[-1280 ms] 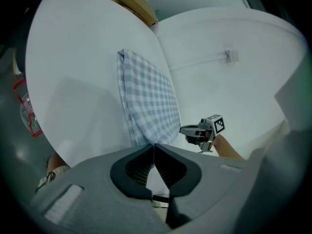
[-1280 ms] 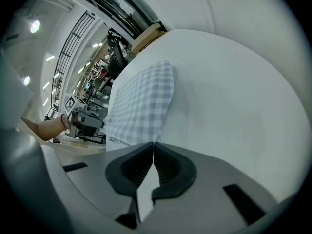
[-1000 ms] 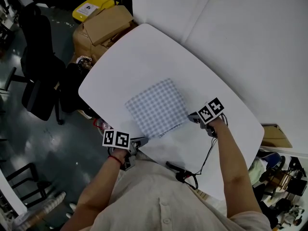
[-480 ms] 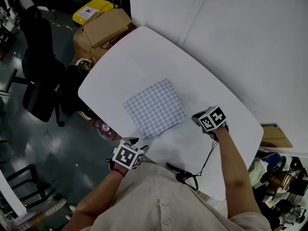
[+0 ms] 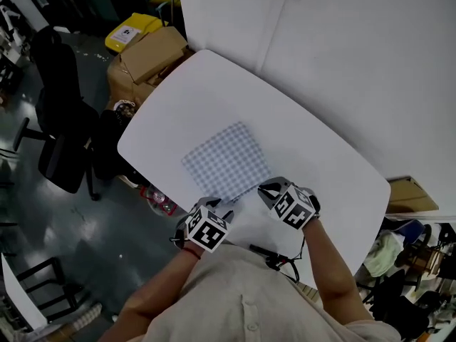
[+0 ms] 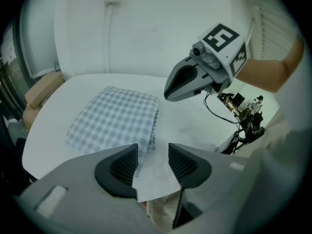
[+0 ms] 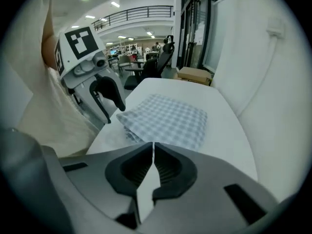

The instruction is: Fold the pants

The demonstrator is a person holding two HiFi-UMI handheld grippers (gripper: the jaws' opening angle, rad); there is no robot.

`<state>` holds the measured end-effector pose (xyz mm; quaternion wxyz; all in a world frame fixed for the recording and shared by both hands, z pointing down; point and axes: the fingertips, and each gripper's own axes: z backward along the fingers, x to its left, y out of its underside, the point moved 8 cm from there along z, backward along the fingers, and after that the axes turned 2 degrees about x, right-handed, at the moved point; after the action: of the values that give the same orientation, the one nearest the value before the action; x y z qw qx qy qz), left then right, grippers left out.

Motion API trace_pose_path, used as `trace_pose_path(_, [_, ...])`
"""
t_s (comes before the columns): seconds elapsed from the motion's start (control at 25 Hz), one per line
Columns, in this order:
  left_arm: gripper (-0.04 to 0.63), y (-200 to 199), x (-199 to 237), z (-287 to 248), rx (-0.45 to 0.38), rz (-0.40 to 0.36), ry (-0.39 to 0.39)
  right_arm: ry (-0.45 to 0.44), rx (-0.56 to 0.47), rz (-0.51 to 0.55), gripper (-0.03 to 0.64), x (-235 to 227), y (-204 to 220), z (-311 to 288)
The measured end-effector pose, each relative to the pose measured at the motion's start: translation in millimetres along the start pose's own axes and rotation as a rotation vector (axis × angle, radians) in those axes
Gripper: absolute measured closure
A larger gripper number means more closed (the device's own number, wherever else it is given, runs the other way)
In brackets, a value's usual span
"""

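Checked pants [image 5: 226, 162]: folded square, flat at middle of white surface [image 5: 313, 141] | left claw [image 6: 152, 156]: just opened, apart, empty, beside pants' near edge | right claw [image 7: 153, 150]: closed, empty | yellow bin label [image 5: 128, 30]: print too small to read

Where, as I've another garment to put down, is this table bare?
The table's far end, between the folded pants and the wall, is bare; so is the stretch right of the pants. The near edge is crowded: a black cable lies there.
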<state>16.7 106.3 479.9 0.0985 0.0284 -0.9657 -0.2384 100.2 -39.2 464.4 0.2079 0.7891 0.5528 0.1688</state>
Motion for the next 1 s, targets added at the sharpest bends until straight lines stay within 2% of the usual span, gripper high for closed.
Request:
trace_pose_path(0.16, [0.452, -1.3, -16.5, 5.4, -0.079, -0.025, 0.036, -0.009, -0.149, -0.189, 0.595, 34.5, 1.1, 12.6])
trace_pose_path(0.28, [0.508, -4.1, -32.9, 7.6, -0.125, -0.049, 0.075, -0.017, -0.225, -0.269, 0.595, 58.6, 5.5, 24.6])
trace_pose_path(0.48, [0.548, -3.8, -62.0, 8.3, -0.140, -0.125, 0.149, -0.047, -0.274, -0.334, 0.595, 92.8, 19.6, 35.7])
trace_pose_path(0.6, [0.552, 0.9, -73.4, 10.3, -0.140, -0.119, 0.180, -0.048, -0.284, -0.366, 0.598, 104.3, 29.5, 41.2])
trace_pose_path(1.0, [0.552, 11.6, -96.3, 30.8, -0.155, -0.105, 0.162, 0.020, -0.322, -0.382, 0.601, 115.5, 51.1, 72.0])
